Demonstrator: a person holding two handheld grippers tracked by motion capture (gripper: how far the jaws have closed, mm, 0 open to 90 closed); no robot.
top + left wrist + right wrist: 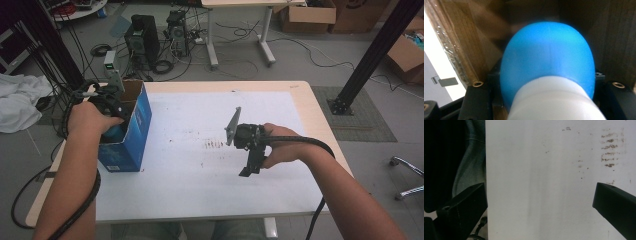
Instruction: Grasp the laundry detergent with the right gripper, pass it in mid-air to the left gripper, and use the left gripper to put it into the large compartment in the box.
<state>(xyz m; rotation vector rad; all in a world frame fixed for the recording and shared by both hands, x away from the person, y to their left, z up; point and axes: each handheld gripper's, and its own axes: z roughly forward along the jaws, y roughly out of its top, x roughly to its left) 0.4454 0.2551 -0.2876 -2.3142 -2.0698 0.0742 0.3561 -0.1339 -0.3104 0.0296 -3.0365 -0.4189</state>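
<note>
An open blue cardboard box (132, 135) stands at the left side of the table. My left gripper (112, 120) reaches down into it. Its jaws are shut on a rounded blue object (547, 52) with a white end (554, 100), which sits between the brown inner walls (466, 45) of the box. My right gripper (250, 167) hovers over the middle right of the white table sheet (200, 190). Its two black jaws stand wide apart with nothing between them, above bare sheet (540, 202).
Brown smudges (215, 145) mark the sheet beside the right gripper. The table's near edge and a trouser leg (471, 162) show in the right gripper view. Behind the table are computer towers (142, 37), cables, a desk and cardboard boxes. A black post (372, 55) stands at the right.
</note>
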